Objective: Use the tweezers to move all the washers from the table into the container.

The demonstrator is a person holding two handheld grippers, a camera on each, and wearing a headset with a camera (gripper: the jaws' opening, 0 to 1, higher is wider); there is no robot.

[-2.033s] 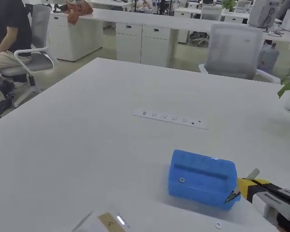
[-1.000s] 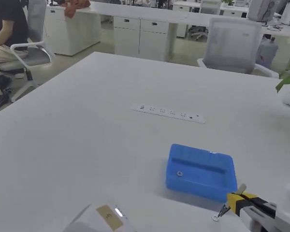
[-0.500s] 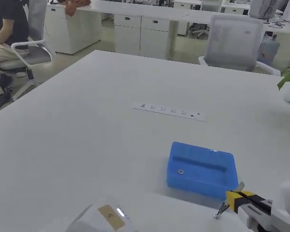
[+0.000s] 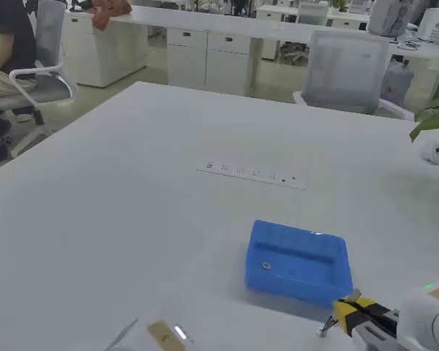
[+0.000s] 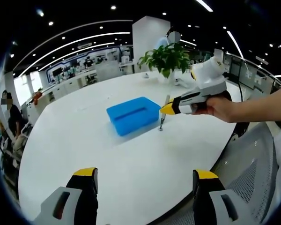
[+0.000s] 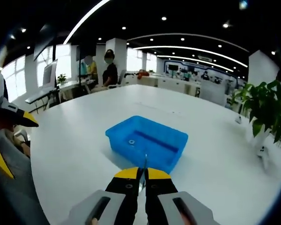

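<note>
Right tool point(image 6: 141, 174) clamped on tweezers point(image 4: 329, 324), tips dropped from near-right corner of blue container point(image 4: 296, 284) to washer point(image 4: 322, 333) on desk point(image 4: 132, 219), left tool point(image 5: 145, 172) spread wide

A blue plastic container point(image 4: 300, 281), faintly glossy, sits on a smooth, matt white bench point(image 4: 132, 183); slim metal tweezers point(image 5: 164, 112) and a small metal washer point(image 4: 266, 265) show a dull grey sheen

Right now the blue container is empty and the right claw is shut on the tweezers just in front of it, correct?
Not quite: the blue container is not empty; it holds one washer, as the right gripper view shows. The rest stands: the right claw is shut on the tweezers just in front of it.
</note>
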